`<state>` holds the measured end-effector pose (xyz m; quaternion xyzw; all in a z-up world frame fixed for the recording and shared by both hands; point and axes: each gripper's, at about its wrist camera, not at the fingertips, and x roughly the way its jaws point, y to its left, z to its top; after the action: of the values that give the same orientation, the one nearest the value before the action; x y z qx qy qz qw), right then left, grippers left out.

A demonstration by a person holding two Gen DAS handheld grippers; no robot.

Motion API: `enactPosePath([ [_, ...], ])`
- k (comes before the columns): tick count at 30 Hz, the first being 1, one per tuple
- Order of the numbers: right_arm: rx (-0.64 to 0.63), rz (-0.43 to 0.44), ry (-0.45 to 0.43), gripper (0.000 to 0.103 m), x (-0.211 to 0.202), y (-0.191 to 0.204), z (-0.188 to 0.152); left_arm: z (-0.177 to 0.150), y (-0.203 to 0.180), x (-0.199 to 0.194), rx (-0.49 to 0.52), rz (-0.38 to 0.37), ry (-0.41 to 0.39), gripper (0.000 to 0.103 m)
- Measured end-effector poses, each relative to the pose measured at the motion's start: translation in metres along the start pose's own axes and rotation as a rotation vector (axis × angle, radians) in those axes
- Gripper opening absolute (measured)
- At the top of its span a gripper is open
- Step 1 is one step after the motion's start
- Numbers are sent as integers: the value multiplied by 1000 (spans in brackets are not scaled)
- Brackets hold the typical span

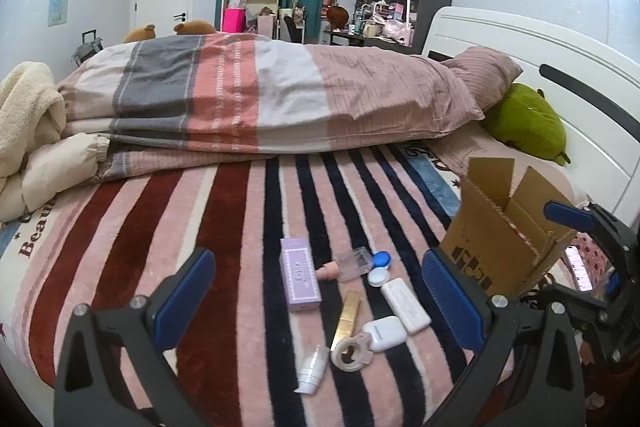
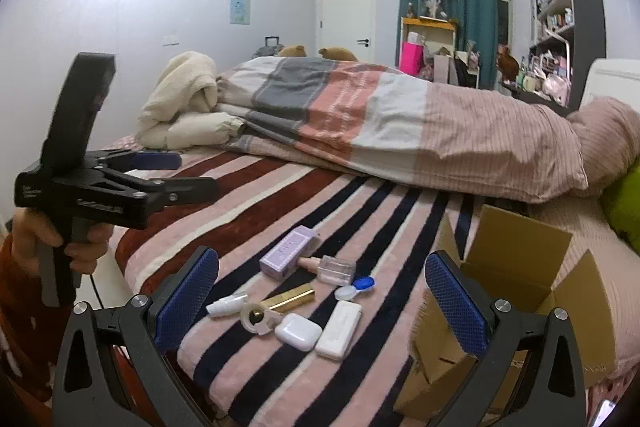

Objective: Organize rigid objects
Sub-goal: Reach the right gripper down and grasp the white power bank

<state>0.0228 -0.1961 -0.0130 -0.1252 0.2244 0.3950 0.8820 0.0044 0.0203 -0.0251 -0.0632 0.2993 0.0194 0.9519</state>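
Note:
Several small items lie on the striped blanket: a purple box, a clear bottle, a blue and white lens case, a gold tube, a white earbud case, a long white case, a tape roll and a small white bottle. My left gripper is open and empty above them. My right gripper is open and empty. An open cardboard box stands to the right.
A folded striped duvet lies across the bed behind the items. A green plush rests by the white headboard. A cream blanket is piled at the bed's far left. The right gripper's body is beside the box.

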Motion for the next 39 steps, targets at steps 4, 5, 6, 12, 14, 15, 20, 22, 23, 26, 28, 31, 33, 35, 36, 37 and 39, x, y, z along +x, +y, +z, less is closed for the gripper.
enactPosePath([
  [4, -56, 64, 8, 93, 12, 24, -4, 0, 11, 7, -17, 10, 6, 103],
  [5, -59, 82, 24, 90, 19, 30, -8, -1, 15, 8, -23, 14, 7, 103],
  [6, -57, 102, 48, 84, 28, 35, -14, -2, 19, 10, -28, 20, 7, 103],
  [12, 52, 54, 228, 71, 90, 35, -73, -15, 36, 25, -40, 65, 39, 103],
  [14, 116, -17, 287, 71, 109, 25, -96, -22, 40, 31, -36, 73, 52, 103],
  [15, 141, -35, 304, 71, 114, 20, -104, -25, 42, 34, -35, 75, 59, 103],
  [20, 234, -100, 322, 71, 128, 7, -127, -40, 45, 49, -26, 73, 87, 103],
  [22, 254, -108, 319, 72, 131, 8, -130, -45, 43, 53, -17, 66, 94, 102],
  [23, 255, -115, 312, 72, 131, 8, -130, -46, 42, 54, -14, 64, 93, 102],
  [26, 251, -130, 273, 72, 123, 14, -126, -50, 40, 55, -7, 55, 75, 102],
  [28, 237, -126, 276, 72, 121, 18, -126, -52, 40, 56, -1, 62, 76, 102],
  [31, 233, -181, 282, 71, 126, 14, -126, -52, 42, 57, 3, 67, 88, 103],
  [33, 273, -199, 268, 69, 127, 1, -125, -53, 43, 56, 8, 75, 88, 103],
  [35, 290, -197, 273, 58, 130, -9, -123, -54, 43, 55, 17, 76, 87, 103],
  [36, 282, -200, 277, 53, 133, -12, -121, -54, 44, 55, 22, 71, 91, 103],
  [37, 268, -205, 282, 52, 136, -13, -119, -54, 44, 55, 22, 64, 95, 103],
  [39, 254, -223, 298, 52, 142, -17, -116, -55, 44, 54, 22, 42, 94, 103],
])
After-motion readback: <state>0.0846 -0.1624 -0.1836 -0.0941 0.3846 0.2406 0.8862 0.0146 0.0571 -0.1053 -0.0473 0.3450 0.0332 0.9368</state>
